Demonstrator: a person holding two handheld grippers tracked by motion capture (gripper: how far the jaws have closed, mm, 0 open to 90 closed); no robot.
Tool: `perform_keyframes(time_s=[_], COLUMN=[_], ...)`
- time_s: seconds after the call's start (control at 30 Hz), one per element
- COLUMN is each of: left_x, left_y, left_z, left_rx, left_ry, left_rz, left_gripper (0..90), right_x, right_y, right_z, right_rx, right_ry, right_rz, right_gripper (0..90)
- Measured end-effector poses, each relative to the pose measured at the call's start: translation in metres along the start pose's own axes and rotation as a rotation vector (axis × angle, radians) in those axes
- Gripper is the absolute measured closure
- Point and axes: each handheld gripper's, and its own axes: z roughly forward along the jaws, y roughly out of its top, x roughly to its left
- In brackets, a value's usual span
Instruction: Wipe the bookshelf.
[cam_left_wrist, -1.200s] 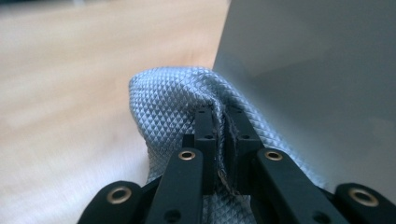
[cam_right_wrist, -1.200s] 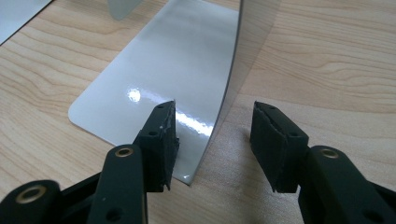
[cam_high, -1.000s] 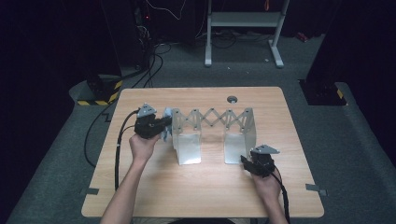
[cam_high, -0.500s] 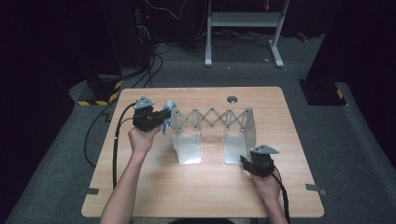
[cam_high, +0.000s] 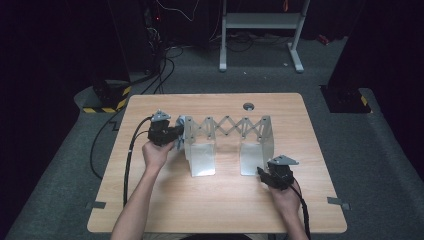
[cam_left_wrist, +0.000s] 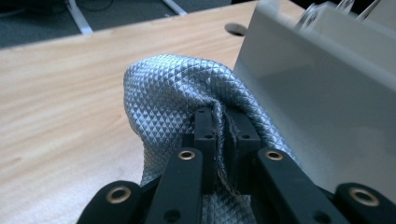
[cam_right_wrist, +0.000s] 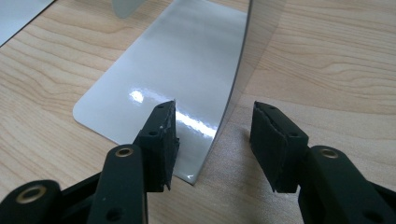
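Observation:
A grey metal folding rack (cam_high: 227, 137) with a scissor lattice and two upright end plates stands mid-table. My left gripper (cam_high: 176, 135) is at its left end, shut on a grey quilted cloth (cam_left_wrist: 177, 100) that bulges over the jaws beside the rack's left plate (cam_left_wrist: 322, 98). The cloth (cam_high: 181, 126) shows as a small grey bunch against that plate. My right gripper (cam_right_wrist: 212, 135) is open at the rack's near right corner, its jaws straddling the edge of the right plate (cam_right_wrist: 187, 70) without touching it. That gripper (cam_high: 263, 173) sits low on the table.
The wooden table (cam_high: 220, 210) has a round cable hole (cam_high: 248, 106) behind the rack. Cables trail off the left side to the floor. A white stand (cam_high: 260, 30) and dark equipment lie beyond the far edge.
My left gripper has moved slightly right and nearer, with the cloth, back against the rack's left plate. The right gripper has stayed in place.

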Motion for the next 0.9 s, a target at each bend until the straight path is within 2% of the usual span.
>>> perform_keyframes(time_s=[0.03, 0.3, 0.43, 0.57, 0.77, 0.9], left_x=[0.003, 0.011, 0.018, 0.020, 0.022, 0.015], left_y=[-0.005, -0.020, -0.032, -0.039, -0.049, -0.058], left_z=[0.004, 0.012, 0.021, 0.024, 0.017, 0.004], left_rx=[0.010, 0.071, 0.114, 0.139, 0.161, 0.163], left_ry=[0.008, 0.031, 0.047, 0.056, 0.063, 0.052], left_rz=[-0.013, -0.020, -0.046, -0.053, -0.041, -0.020], left_gripper=[84.1, 84.0, 83.9, 83.9, 83.8, 83.8], right_x=[0.000, 0.000, 0.000, 0.000, 0.000, 0.000], right_y=[0.000, 0.000, 0.000, 0.000, 0.000, 0.000], right_z=[0.000, 0.000, 0.000, 0.000, 0.000, 0.000], right_rx=[0.000, 0.000, -0.001, -0.001, 0.000, 0.000], right_ry=[0.000, 0.000, 0.001, 0.001, 0.002, 0.002], right_rz=[0.000, 0.000, 0.001, 0.001, 0.001, 0.001], right_gripper=[51.5, 51.5, 51.4, 51.4, 51.4, 51.4])
